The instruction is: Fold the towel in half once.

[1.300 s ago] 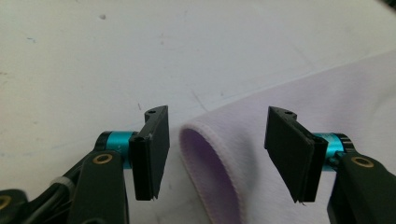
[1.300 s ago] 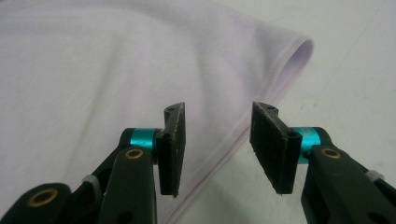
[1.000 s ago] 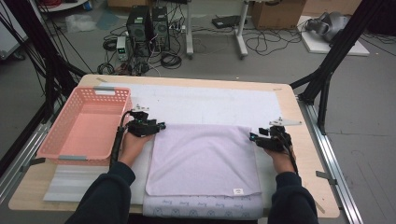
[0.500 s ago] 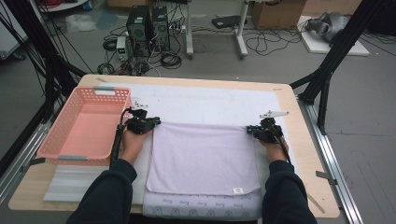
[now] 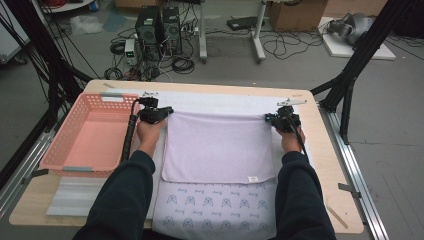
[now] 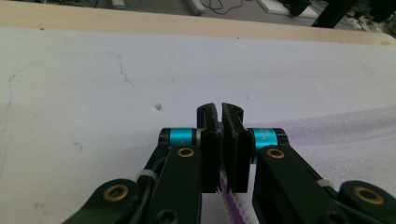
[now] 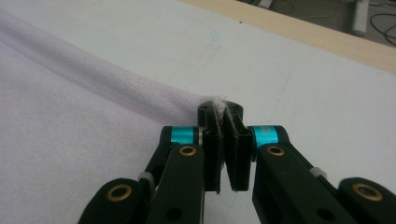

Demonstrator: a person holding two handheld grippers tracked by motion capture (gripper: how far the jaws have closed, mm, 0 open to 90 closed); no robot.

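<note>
High view: each hand-held gripper, left point(image 5: 167, 111) and right point(image 5: 268, 119), clamps the towel point(image 5: 217, 147), its label point(image 5: 253, 179) unreadable.

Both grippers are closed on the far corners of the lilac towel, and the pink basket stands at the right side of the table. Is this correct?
Not fully. The pink basket stands at the left side of the table, beside the left gripper; the high view shows this. The rest holds: the left gripper and the right gripper are each closed on a far corner of the lilac towel.

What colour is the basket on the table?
The basket is salmon pink; it shows best in the high view.
</note>
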